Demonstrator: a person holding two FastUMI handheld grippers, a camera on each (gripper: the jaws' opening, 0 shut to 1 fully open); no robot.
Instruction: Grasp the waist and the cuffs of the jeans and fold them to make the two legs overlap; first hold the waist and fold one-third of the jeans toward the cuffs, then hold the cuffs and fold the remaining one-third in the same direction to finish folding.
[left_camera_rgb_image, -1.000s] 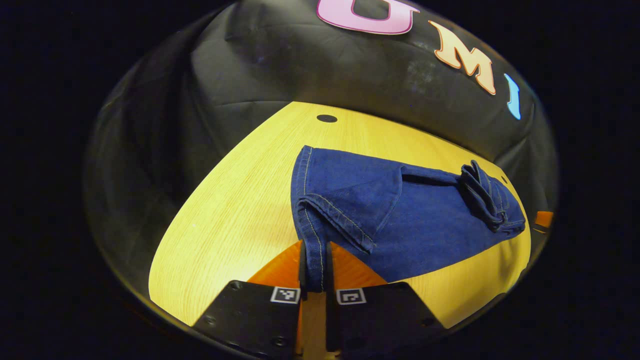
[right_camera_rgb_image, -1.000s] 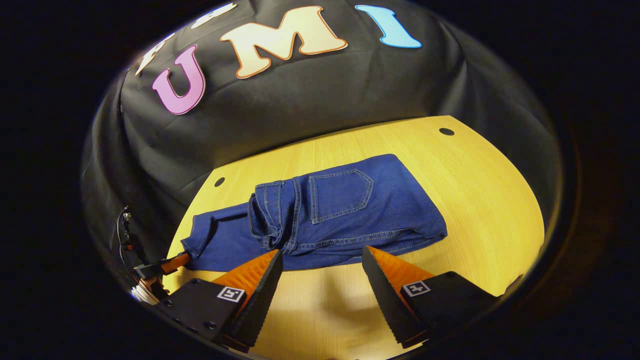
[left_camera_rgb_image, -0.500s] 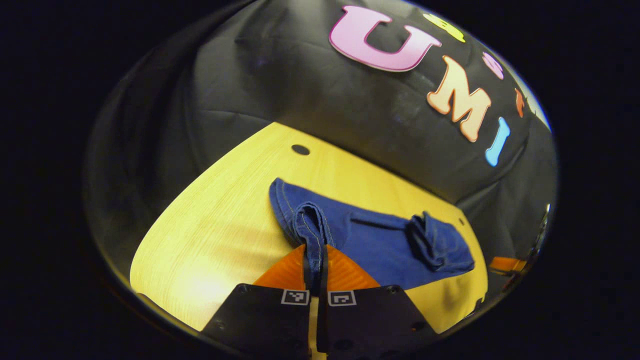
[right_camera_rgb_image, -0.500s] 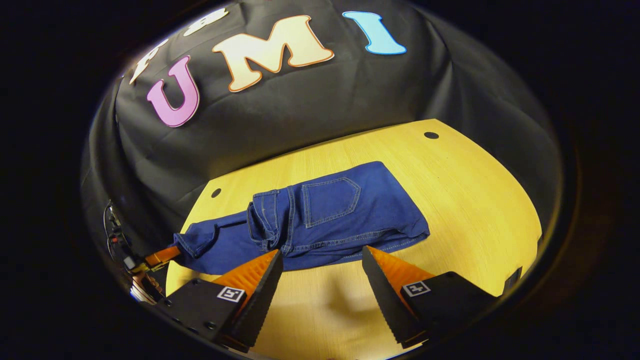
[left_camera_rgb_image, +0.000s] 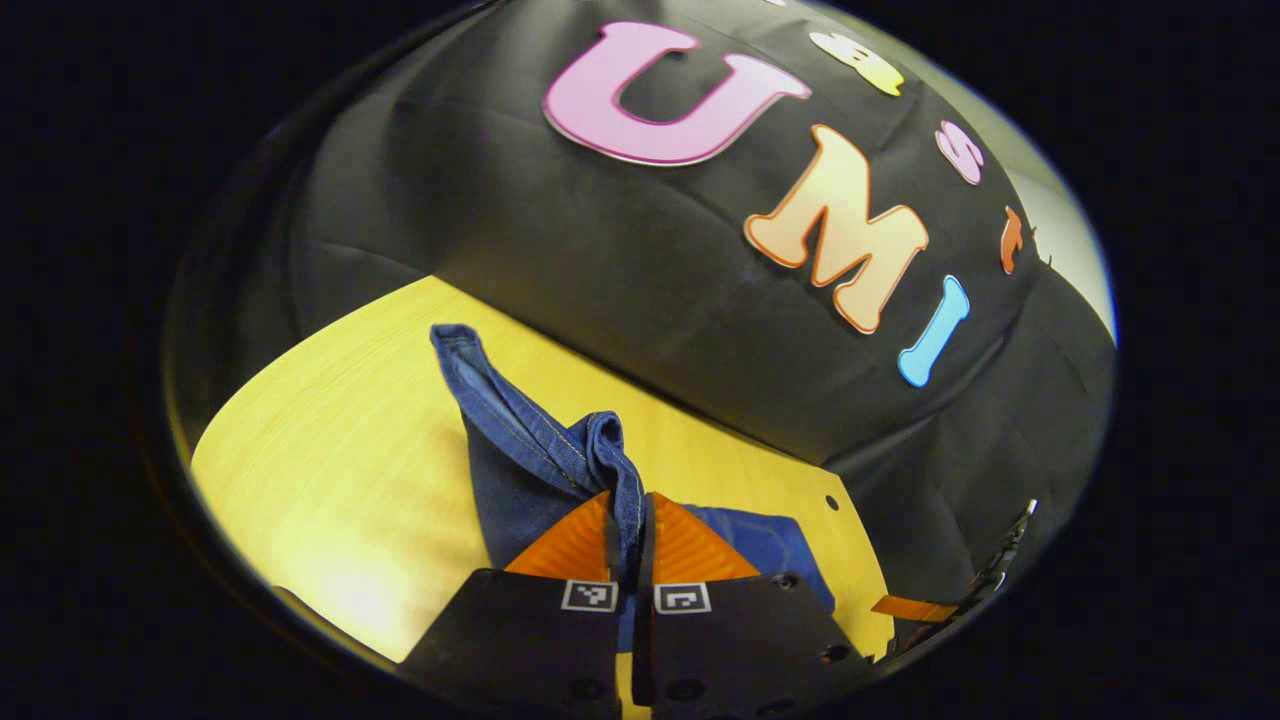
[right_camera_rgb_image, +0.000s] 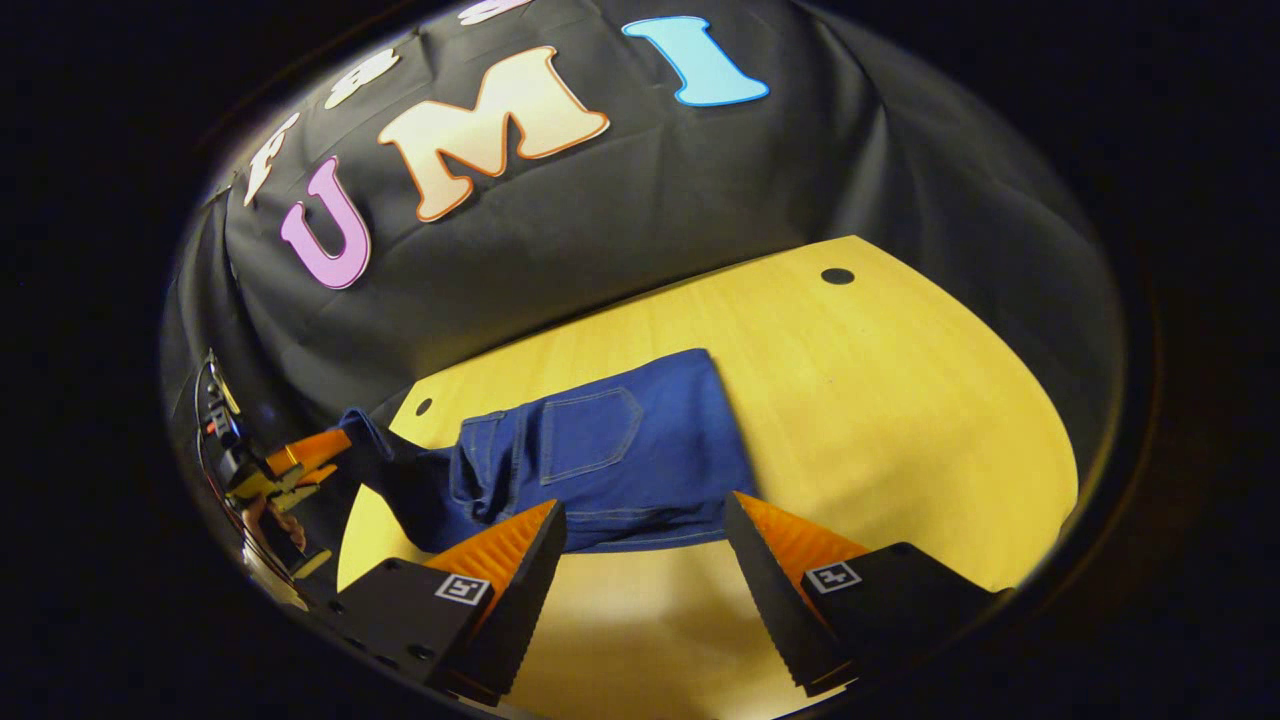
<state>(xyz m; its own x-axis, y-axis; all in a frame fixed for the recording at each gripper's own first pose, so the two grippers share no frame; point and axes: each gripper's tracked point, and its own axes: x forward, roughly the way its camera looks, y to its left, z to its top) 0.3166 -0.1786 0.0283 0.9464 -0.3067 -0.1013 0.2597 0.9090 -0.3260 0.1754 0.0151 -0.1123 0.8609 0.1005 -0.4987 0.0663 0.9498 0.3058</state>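
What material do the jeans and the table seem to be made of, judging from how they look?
The jeans: apparently denim, a matte blue woven cloth with pale contrast stitching along seams and pocket; it drapes softly where the left claw pinches it. The table: looks like light wood or a wood-look laminate, with fine straight grain lines and a smooth, faintly glossy finish.

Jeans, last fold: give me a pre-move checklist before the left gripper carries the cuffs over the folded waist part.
1. Left gripper shut on the cuffs, denim pinched between both fingers: ok.
2. Cuffs lifted off the table: ok.
3. Both legs caught in the grip: cannot tell, the fabric is bunched at the fingers.
4. Waist part lying flat on the table, back pocket facing up: ok.
5. Right gripper open and holding nothing, hovering at the near edge of the jeans: ok.
6. Cuffs lined up square with the waist part: cannot tell.
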